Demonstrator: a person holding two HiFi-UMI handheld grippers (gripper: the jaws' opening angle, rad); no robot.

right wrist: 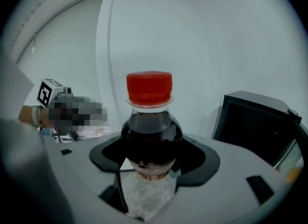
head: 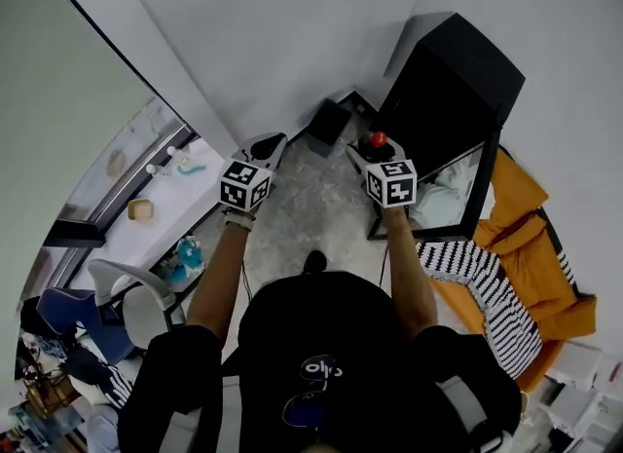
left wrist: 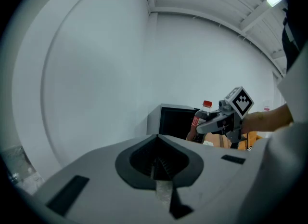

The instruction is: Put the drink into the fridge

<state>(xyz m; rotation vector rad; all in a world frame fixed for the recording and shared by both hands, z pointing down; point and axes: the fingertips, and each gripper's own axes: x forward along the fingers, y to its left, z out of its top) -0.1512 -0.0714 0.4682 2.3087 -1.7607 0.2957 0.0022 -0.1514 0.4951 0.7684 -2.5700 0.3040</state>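
the black fridge is the biggest thing here, standing on the floor against the white wall, ahead of the person and off to the right. a framed pane shows at its front, and i cannot tell from these views whether the door is open or closed. beside it, further right, lies an orange cloth with a black-and-white striped cloth over its near side.

the right gripper is held out in front, near the fridge's front corner. its 2 jaws pinch the drink bottle low on its body. the bottle stands upright, its long axis vertical, dark liquid inside, well clear of the fridge and not yet in it. the left gripper hovers level with the right but well apart from it. its jaws are pressed together with nothing between them.

the red cap tops the bottle and points straight up.

the coming move turns on 1 relation: from the right jaws the fridge lies ahead and to the right, so the right hand is clearly the nearer. the bottle would probably go in upright as it is held, and if the door needs pulling, the free left gripper seems the 1 to do it.
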